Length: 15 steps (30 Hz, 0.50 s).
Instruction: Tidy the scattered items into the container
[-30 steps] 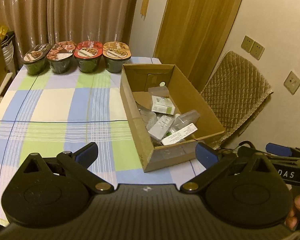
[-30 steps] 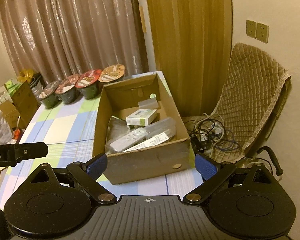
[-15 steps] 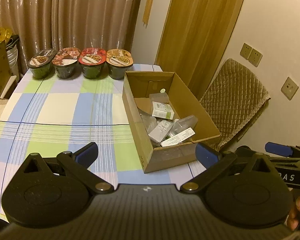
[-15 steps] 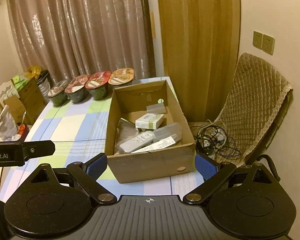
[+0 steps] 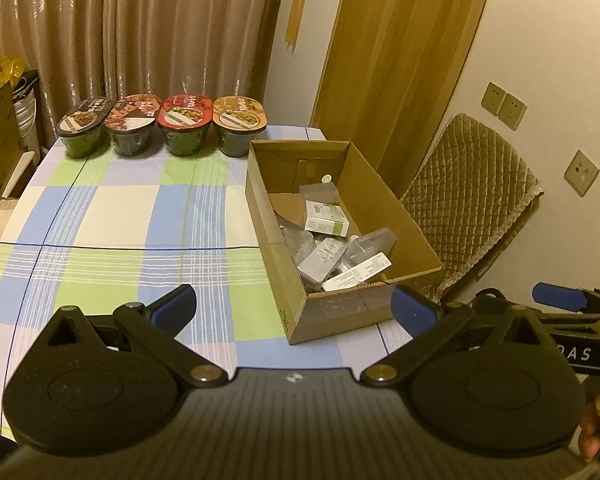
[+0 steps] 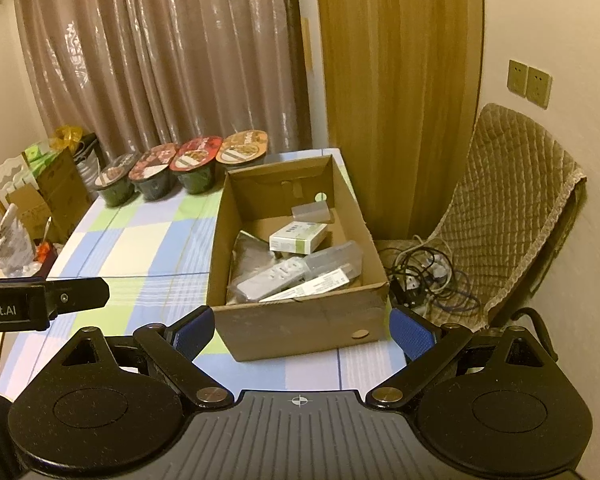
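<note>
Both tongs pulled back, wide open, empty; box [image 5: 396, 208] full; four bowls [image 5: 184, 128].

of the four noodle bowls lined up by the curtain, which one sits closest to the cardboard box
The orange-lidded bowl, at the right end of the row, right beside the cardboard box's far corner. The red-, brown- and black-lidded ones stand farther left.

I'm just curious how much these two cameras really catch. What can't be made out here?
- Near table edge: both views, covered by the gripper bodies.
- Box bottom: both views, buried under the packets; near wall hides some too.
- Print on the white carton: too small to read.
- Bowls: lids sealed, contents unseen.
- Person: cut off; only fingers at the left view's edge.
</note>
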Each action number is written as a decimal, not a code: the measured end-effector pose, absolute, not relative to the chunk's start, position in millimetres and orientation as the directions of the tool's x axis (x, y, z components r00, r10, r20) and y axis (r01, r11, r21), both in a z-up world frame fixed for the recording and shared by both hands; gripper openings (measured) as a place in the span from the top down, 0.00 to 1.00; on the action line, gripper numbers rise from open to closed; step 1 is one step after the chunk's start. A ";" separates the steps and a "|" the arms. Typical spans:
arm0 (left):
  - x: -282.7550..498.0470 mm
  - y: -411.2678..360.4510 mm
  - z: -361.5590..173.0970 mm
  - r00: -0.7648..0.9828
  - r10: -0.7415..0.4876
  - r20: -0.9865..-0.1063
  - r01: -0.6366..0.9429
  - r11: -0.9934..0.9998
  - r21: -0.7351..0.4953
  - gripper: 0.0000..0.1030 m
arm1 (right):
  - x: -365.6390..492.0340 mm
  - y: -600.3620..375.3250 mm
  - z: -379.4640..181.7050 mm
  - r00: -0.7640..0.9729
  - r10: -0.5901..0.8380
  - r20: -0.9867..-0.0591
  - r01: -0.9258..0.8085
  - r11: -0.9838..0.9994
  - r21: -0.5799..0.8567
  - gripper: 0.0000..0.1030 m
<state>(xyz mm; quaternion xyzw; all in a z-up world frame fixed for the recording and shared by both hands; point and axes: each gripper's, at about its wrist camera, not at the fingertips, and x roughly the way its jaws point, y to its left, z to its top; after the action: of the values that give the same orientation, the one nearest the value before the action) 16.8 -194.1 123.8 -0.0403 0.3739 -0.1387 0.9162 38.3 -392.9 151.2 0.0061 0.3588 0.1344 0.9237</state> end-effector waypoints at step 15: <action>21.8 -201.2 120.3 0.676 -0.282 -0.680 0.225 0.959 -0.173 0.01 | 44.5 -399.1 148.4 0.702 0.242 -0.670 -0.233 0.967 0.105 0.04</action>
<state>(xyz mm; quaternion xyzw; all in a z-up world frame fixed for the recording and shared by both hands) 21.8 -201.2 120.3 -0.0375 0.3776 -0.1387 0.9148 44.5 -399.1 148.4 0.0063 0.3642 0.1287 0.9224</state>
